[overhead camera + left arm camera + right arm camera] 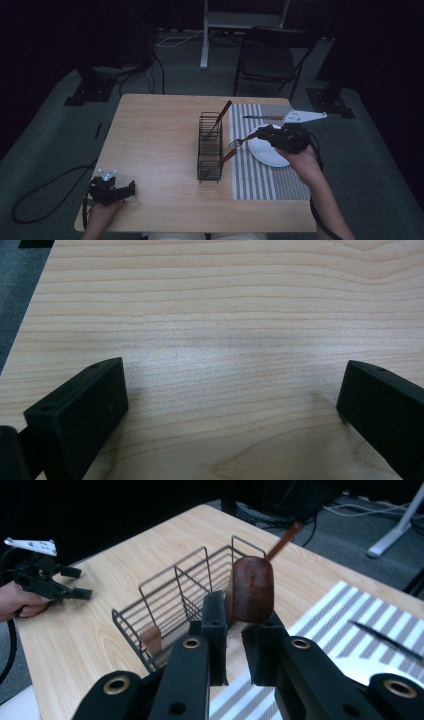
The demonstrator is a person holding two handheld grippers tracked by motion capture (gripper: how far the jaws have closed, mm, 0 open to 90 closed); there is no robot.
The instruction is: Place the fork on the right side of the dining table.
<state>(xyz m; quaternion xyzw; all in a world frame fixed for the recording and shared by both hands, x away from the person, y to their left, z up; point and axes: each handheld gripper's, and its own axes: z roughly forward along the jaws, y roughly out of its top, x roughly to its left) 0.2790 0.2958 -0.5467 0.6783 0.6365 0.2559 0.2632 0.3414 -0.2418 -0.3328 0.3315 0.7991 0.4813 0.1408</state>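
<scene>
My right gripper [266,133] hovers over the left edge of a white plate [270,154], shut on the brown wooden handle of a fork [242,140] whose tines point left toward a black wire basket [210,150]. In the right gripper view the jaws [235,625] pinch that rounded handle [252,587] just before the basket [170,600]. My left gripper [131,189] rests near the table's front left corner, open, with bare wood between its fingers [232,390]. It also appears far off in the right gripper view [75,582].
Two wooden-handled utensils stand in the basket, one leaning up at the far end [221,116], one at the near right side [229,156]. A knife [262,117] lies at the back of the striped placemat [260,180]. A chair [272,55] stands beyond the table.
</scene>
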